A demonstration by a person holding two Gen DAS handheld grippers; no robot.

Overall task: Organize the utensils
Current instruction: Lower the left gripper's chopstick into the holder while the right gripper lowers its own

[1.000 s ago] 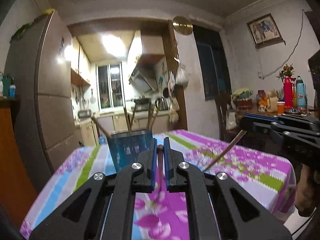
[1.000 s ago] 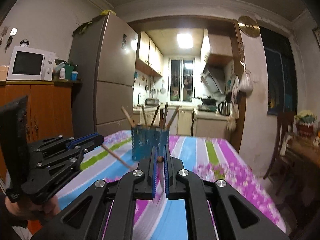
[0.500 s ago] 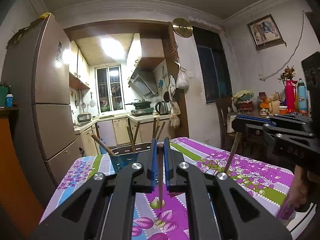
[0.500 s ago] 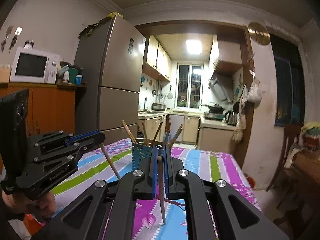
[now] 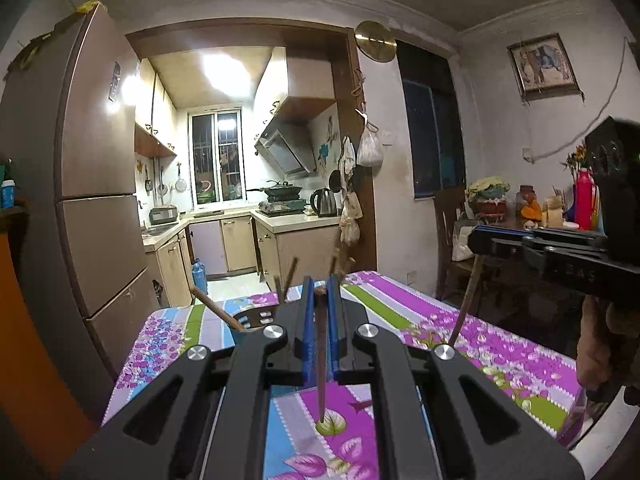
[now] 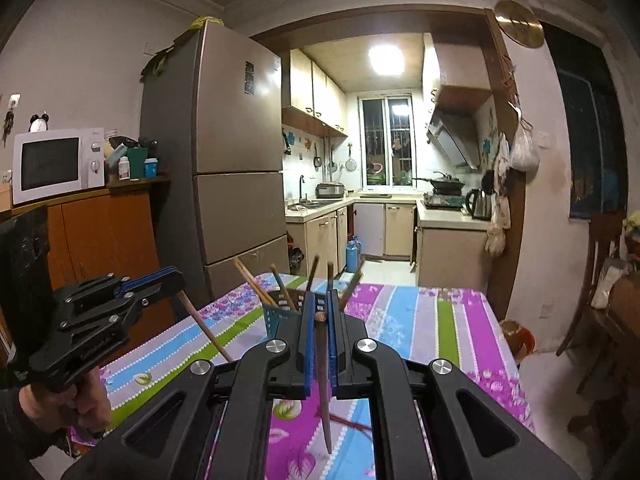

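My left gripper (image 5: 320, 292) is shut on a brown wooden chopstick (image 5: 321, 360) that hangs tip down over the table. My right gripper (image 6: 319, 312) is shut on another wooden chopstick (image 6: 323, 384), also tip down. A blue perforated utensil holder (image 6: 280, 316) with several chopsticks stands on the table beyond both grippers; in the left wrist view the holder (image 5: 252, 322) is mostly hidden behind my fingers. The right gripper (image 5: 476, 240) shows at the right of the left wrist view, the left gripper (image 6: 176, 280) at the left of the right wrist view.
The table carries a striped floral cloth (image 6: 420, 320). A tall fridge (image 6: 228, 184) and an orange cabinet with a microwave (image 6: 52, 164) stand to the left. A wooden chair (image 5: 452, 240) and a cluttered side table (image 5: 532, 216) are at the right. The kitchen lies behind.
Both grippers have risen and tilted so the views look more level; the chopsticks now hang tip down. The holder sits lower in both views.
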